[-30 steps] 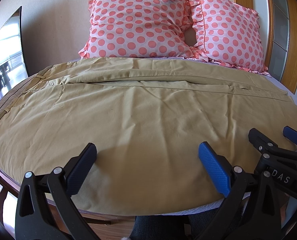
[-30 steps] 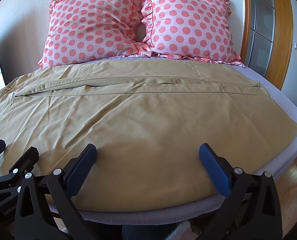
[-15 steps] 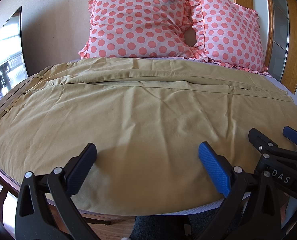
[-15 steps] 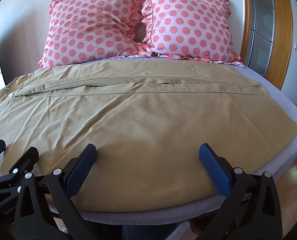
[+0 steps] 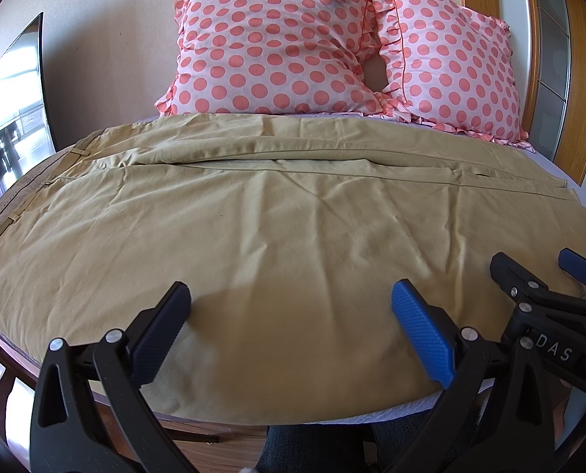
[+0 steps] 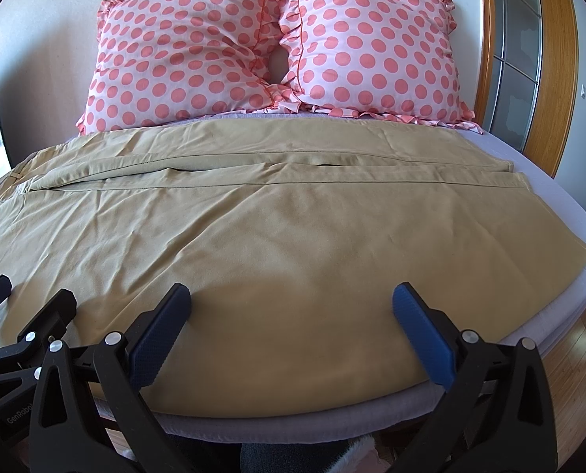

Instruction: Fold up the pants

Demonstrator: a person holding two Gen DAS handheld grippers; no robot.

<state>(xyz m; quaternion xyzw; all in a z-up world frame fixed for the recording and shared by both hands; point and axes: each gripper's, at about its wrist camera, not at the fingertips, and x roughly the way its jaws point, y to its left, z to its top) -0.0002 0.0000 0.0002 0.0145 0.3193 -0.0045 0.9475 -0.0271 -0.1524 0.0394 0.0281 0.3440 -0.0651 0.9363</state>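
Observation:
Tan pants [image 5: 277,213] lie spread flat across the bed, waistband at the left, leg hems at the right; they also show in the right wrist view [image 6: 285,220]. My left gripper [image 5: 291,315] is open and empty, hovering over the near edge of the pants. My right gripper [image 6: 292,315] is open and empty over the near edge further right; it also shows at the right of the left wrist view [image 5: 545,276]. The left gripper's fingers [image 6: 1,291] show at the left edge of the right wrist view.
Two pink polka-dot pillows [image 5: 277,39] [image 6: 372,39] lean against the wall at the bed's head. A lilac sheet [image 6: 549,197] covers the mattress. A wooden door frame [image 6: 553,79] stands at the right. A dark screen [image 5: 13,118] stands at the left. Wooden floor [image 6: 581,374] lies below.

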